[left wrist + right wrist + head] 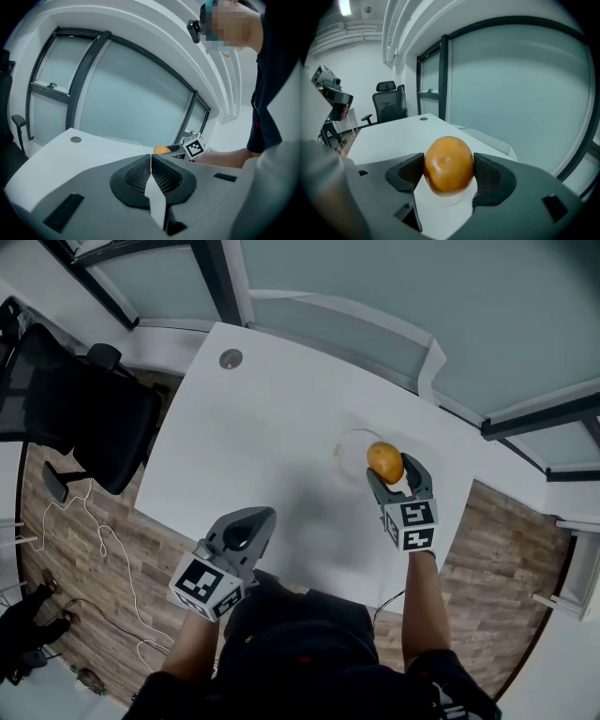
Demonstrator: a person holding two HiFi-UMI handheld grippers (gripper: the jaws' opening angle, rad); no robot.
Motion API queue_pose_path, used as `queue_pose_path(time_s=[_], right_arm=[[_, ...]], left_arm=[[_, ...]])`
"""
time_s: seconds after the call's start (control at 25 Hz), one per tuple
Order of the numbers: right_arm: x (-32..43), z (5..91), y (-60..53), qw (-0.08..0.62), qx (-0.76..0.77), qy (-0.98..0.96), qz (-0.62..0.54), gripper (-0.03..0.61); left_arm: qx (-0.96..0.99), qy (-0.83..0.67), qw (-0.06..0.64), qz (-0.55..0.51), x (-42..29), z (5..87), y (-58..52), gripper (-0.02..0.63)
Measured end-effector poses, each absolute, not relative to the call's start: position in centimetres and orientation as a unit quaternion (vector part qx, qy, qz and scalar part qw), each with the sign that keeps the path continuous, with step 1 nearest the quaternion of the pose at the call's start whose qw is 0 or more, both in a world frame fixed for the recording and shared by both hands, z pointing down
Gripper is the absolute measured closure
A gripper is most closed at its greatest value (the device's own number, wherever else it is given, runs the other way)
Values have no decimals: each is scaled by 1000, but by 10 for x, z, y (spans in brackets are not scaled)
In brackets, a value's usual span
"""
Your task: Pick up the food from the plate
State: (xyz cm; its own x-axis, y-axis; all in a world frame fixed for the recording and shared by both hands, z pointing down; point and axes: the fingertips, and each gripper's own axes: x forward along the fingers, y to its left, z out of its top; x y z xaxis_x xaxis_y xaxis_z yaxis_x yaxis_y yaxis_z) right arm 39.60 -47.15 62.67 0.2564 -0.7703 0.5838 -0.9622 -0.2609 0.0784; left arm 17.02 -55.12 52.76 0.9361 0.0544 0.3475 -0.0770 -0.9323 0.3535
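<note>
A round orange fruit (385, 461) is between the jaws of my right gripper (395, 472), over the near edge of a small pale plate (352, 444) on the white table (272, 427). In the right gripper view both dark pads (410, 171) press on the sides of the orange (449, 163), so the right gripper (449, 174) is shut on it. The plate's white rim (451, 201) shows just under the fruit; whether they touch I cannot tell. My left gripper (247, 523) is held low near the table's front edge with its jaws together and nothing in them (151, 169).
A black office chair (89, 418) stands left of the table. A round cable grommet (231, 358) is set in the table's far corner. Glass partitions run behind the desk. Cables lie on the wooden floor (103, 549) at the left.
</note>
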Motion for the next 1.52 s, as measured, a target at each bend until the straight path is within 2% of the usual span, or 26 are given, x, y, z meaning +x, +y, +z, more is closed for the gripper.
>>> queue_pose_path(time_s=[0.32, 0.72, 1.0, 1.24, 1.52], right_arm=[[364, 521, -448, 130, 796, -576, 133, 233], [322, 388, -395, 90, 820, -565, 11, 233], [307, 364, -384, 87, 833, -547, -1, 233], [301, 378, -371, 71, 839, -538, 32, 233], [294, 368, -379, 74, 836, -544, 20, 233]], left_arm=[[981, 24, 134, 141, 180, 471, -537, 591], [990, 59, 84, 98, 181, 409, -524, 591], [993, 83, 57, 69, 185, 375, -519, 591], [992, 92, 54, 67, 179, 376, -517, 591], [992, 96, 53, 57, 178, 369, -517, 591]])
